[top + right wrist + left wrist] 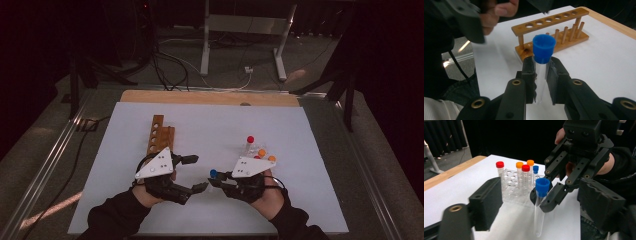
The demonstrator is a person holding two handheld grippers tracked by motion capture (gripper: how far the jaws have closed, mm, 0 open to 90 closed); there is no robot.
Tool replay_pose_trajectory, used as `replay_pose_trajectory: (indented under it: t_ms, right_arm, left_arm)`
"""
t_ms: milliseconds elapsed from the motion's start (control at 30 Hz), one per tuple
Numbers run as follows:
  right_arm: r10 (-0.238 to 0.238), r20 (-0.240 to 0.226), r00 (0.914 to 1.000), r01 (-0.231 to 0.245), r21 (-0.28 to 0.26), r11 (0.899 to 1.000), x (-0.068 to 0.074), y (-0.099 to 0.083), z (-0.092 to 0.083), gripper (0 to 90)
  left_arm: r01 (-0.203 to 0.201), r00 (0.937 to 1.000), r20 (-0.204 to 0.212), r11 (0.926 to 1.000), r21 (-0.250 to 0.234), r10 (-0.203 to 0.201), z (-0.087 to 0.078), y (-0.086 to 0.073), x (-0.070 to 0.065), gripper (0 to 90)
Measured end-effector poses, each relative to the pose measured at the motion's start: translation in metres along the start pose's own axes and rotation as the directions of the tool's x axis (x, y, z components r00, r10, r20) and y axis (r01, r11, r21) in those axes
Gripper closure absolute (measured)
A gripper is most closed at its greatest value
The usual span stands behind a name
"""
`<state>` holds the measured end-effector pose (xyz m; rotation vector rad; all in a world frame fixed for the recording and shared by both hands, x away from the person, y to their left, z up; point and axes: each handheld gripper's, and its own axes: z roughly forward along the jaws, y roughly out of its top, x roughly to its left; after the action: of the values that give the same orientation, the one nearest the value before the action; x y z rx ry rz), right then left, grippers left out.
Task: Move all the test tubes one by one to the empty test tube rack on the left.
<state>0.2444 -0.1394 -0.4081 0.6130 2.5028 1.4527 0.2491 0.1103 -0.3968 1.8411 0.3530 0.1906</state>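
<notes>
A clear test tube with a blue cap stands upright in my right gripper, whose jaws are shut on the glass just below the cap. In the high view this right gripper hovers over the white mat at centre, blue cap at its tip. My left gripper faces it from the left with its jaws open and nothing between the pads. In the left gripper view the held tube hangs ahead, framed by the two spread jaws of the left gripper.
A wooden tube rack with a row of empty holes lies behind the left hand. A clear plastic rack at the right holds several tubes with red, orange and blue caps. A white mat covers the table.
</notes>
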Motion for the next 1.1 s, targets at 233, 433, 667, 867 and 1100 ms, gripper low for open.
replay_pose_trajectory:
  t_ms: [233, 433, 667, 867, 1100]
  right_arm:
    - [-0.003, -0.006, 1.0000, 0.003, 0.004, 1.000, 0.002, 0.000, 0.003, 76.5]
    - [-0.001, -0.007, 1.0000, 0.001, 0.003, 1.000, 0.002, 0.000, 0.002, 76.5]
    - [-0.004, -0.008, 1.0000, 0.004, 0.003, 1.000, 0.003, 0.000, 0.003, 76.5]
    - [-0.002, -0.006, 1.0000, 0.002, 0.002, 1.000, 0.003, 0.001, 0.003, 76.5]
    - [-0.007, -0.005, 1.0000, 0.007, -0.008, 1.000, 0.003, 0.001, 0.003, 75.5]
  left_arm:
    - [-0.013, 0.9998, 0.013, 0.9999, 0.008, 0.013, 0.009, 0.002, -0.002, 44.4]
    - [-0.018, 0.9993, 0.034, 0.9997, 0.018, 0.017, 0.014, 0.001, -0.002, 56.5]
    - [-0.024, 0.9993, 0.030, 0.9994, 0.026, 0.024, 0.020, 0.001, -0.002, 65.9]
    - [-0.037, 0.9990, 0.026, 0.9989, 0.029, 0.037, 0.020, 0.002, -0.002, 76.0]
    - [-0.061, 0.9980, 0.019, 0.9975, 0.036, 0.060, 0.018, 0.005, -0.002, 77.7]
